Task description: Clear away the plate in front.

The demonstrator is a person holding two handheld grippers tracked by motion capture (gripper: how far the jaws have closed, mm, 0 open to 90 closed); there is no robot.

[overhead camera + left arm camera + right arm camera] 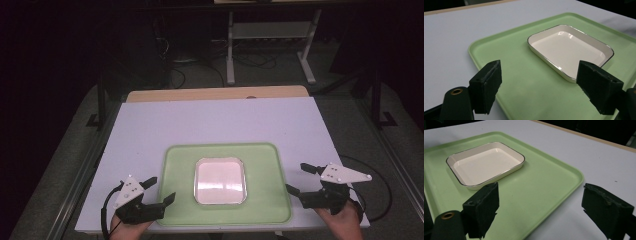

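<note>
A pale green tray (270, 200) lies on the white table near its front edge. In the tray's middle sits an empty white square dish (220, 181) with a thin dark rim. My left gripper (160, 188) hovers at the tray's front left corner, jaws wide open, nothing between them. My right gripper (299, 178) stands just off the tray's right edge, also open and empty. The left gripper view has the dish (570, 49) ahead on the tray (519, 75). In the right gripper view the dish (485, 163) lies ahead to the left on the tray (541, 185).
The white table top (220, 120) stretches bare behind the tray, with a wooden strip (215, 93) along its far edge. Beyond stand a white table frame (270, 40) and cables on a dark floor.
</note>
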